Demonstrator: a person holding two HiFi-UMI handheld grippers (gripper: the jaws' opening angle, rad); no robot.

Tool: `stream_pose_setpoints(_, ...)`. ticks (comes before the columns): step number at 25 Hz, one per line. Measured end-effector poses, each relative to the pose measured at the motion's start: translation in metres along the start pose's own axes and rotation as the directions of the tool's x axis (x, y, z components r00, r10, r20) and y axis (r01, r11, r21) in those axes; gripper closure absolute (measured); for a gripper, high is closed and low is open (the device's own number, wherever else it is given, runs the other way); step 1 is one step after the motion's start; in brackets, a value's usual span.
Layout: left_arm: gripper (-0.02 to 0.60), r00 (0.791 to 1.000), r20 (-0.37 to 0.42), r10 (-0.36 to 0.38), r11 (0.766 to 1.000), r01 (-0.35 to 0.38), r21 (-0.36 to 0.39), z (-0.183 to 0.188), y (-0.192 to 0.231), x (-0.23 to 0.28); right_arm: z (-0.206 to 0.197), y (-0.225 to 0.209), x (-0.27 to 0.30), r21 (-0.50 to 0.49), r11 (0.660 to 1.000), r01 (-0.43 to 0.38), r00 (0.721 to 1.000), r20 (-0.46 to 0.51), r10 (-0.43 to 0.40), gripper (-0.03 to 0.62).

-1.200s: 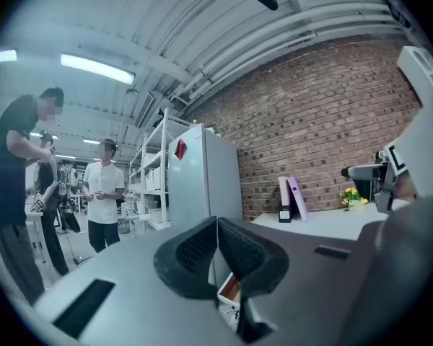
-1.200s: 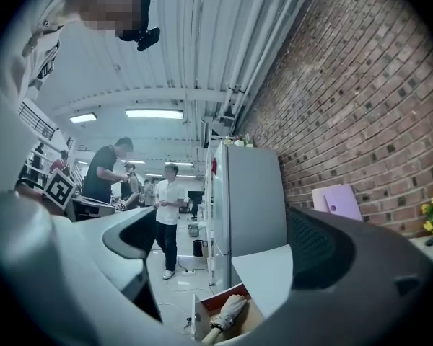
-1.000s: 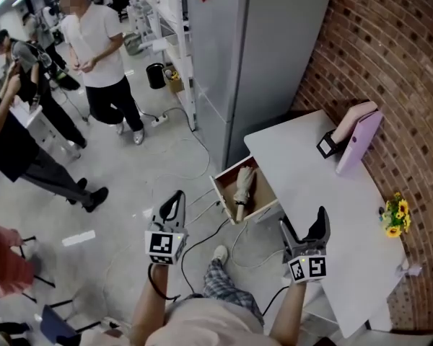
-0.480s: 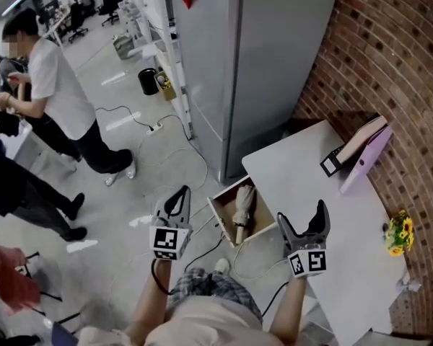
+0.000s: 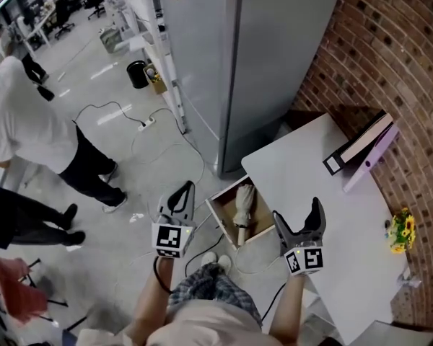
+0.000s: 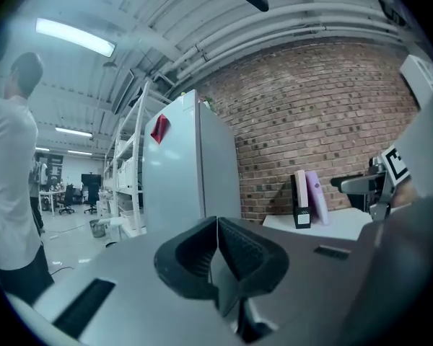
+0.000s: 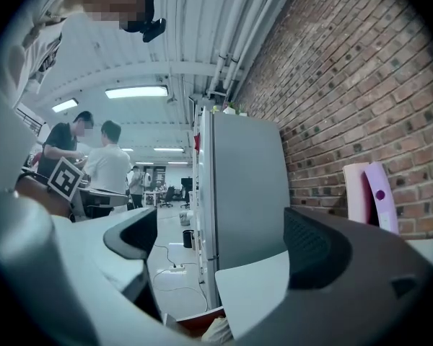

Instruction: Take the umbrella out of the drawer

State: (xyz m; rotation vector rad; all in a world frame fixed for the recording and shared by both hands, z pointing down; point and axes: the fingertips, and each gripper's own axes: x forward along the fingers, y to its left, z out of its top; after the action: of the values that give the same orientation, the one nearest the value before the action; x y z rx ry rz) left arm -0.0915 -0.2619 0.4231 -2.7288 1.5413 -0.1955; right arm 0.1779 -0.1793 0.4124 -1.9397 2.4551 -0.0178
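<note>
Approach is the step in hand. The right gripper (image 5: 297, 215) hangs with jaws spread wide and empty; the left gripper (image 5: 181, 195) has its jaws pressed together on nothing. Both are held short of the drawer (image 5: 220, 212), one at each side. Lower the spread right jaws across the umbrella (image 5: 243, 200) at mid-length, close firmly, then lift clear of the walls. The umbrella is folded, pale cream, lying lengthwise in the open drawer at the white table (image 5: 310, 186) edge.
</note>
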Motion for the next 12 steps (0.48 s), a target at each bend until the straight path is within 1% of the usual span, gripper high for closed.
stream_pose_setpoints(7, 0.554, 0.998, -0.039, -0.052, 0.998, 0.051, -0.024, -0.04, -0.001, 0.029, -0.046, 0.015, 0.036, 0.04, 0.999, -0.017, 0.998, -0.062, 0.019, 0.042)
stream_pose_setpoints(12, 0.554, 0.993, -0.065, -0.096, 0.995, 0.094, -0.033, -0.081, -0.007, 0.054, -0.099, 0.031, 0.056, 0.077, 0.997, -0.015, 0.993, -0.118, 0.024, 0.042)
